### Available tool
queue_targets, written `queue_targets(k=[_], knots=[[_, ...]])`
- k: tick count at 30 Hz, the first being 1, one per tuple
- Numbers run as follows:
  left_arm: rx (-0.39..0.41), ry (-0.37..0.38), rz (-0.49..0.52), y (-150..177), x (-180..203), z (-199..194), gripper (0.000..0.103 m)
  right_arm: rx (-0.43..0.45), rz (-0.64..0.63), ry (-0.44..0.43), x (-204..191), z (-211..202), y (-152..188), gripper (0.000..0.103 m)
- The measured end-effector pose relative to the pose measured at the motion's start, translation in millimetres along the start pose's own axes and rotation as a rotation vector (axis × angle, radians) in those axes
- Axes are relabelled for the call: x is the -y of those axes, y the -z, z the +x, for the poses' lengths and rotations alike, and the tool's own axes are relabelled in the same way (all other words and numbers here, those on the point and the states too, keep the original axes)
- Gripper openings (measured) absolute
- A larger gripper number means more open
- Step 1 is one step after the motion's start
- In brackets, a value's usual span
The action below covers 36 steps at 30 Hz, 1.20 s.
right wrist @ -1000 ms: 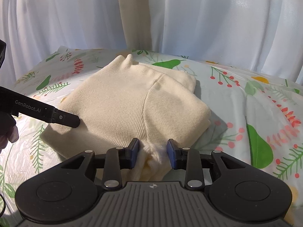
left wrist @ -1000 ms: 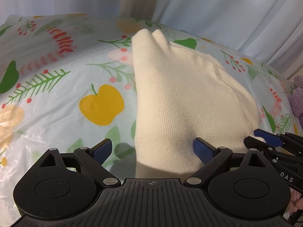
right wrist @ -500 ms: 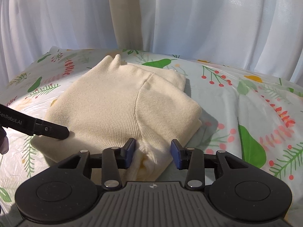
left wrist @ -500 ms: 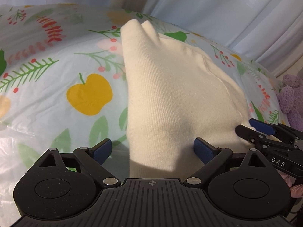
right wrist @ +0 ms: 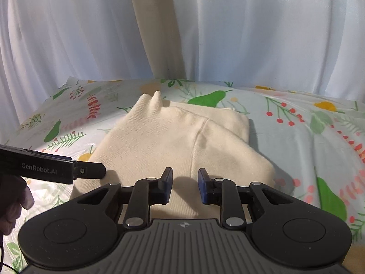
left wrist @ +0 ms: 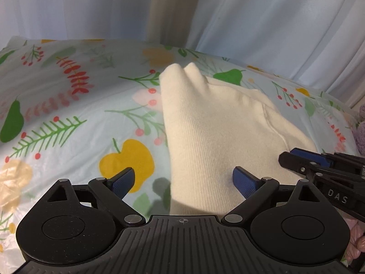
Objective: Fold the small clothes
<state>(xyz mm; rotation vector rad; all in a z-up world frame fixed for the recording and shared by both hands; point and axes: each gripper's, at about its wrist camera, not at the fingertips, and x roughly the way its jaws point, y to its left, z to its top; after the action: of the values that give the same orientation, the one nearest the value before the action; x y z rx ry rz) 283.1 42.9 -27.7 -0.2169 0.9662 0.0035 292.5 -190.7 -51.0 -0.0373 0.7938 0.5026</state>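
Item: cream knit garment [right wrist: 173, 141], already folded into a compact bundle on your fruit-print sheet [right wrist: 296, 137], smoothing or another fold possibly left; your left gripper [left wrist: 183, 180] gapes wide, holding nothing, your right gripper [right wrist: 184, 178] is closing narrow over the near hem, no cloth pinched.

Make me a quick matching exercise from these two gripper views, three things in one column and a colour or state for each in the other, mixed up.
Things:
1. sweater
2. left gripper
3. pear print on the tablecloth

States:
A. green
B. jaws wide apart, gripping nothing
C. cream, folded flat

Pairs: 1-C, 2-B, 3-A
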Motion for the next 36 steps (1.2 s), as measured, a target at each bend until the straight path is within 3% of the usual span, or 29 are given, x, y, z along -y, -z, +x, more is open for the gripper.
queue_targets(k=[2, 4, 8, 12, 16, 22, 28, 33, 36], knots=[[-0.009, -0.006, 0.017, -0.3, 4.0, 12.2, 0.1, 0.021, -0.059, 0.061, -0.3, 13.5, 0.1, 0.02], [-0.014, 0.003, 0.004, 0.7, 1.1, 18.6, 0.103, 0.03, -0.023, 0.077, 8.2, 21.0, -1.5, 0.023], [-0.021, 0.033, -0.045, -0.9, -10.9, 10.5, 0.102, -0.001, 0.097, 0.037, 19.6, 16.2, -13.6, 0.023], [0.016, -0.007, -0.059, -18.4, -11.8, 10.9, 0.102, 0.026, 0.106, 0.062, 18.5, 21.1, -34.0, 0.023], [-0.033, -0.036, -0.043, -33.0, -3.1, 34.8, 0.102, -0.062, 0.035, 0.107, 9.6, 60.5, -35.3, 0.023], [-0.074, -0.065, -0.067, -43.0, -3.1, 58.4, 0.103, -0.028, -0.063, 0.162, -1.0, 71.5, -34.6, 0.029], [-0.037, -0.109, -0.027, -42.5, 2.4, 63.5, 0.103, -0.001, -0.051, 0.14, 6.4, 72.3, -32.4, 0.032], [-0.034, -0.084, -0.033, -42.8, -3.0, 60.3, 0.103, 0.017, -0.066, 0.15, 4.0, 69.1, -29.7, 0.039], [-0.059, -0.056, -0.096, -40.8, -16.0, 43.6, 0.103, 0.045, -0.054, 0.149, 7.6, 56.1, -23.2, 0.044]])
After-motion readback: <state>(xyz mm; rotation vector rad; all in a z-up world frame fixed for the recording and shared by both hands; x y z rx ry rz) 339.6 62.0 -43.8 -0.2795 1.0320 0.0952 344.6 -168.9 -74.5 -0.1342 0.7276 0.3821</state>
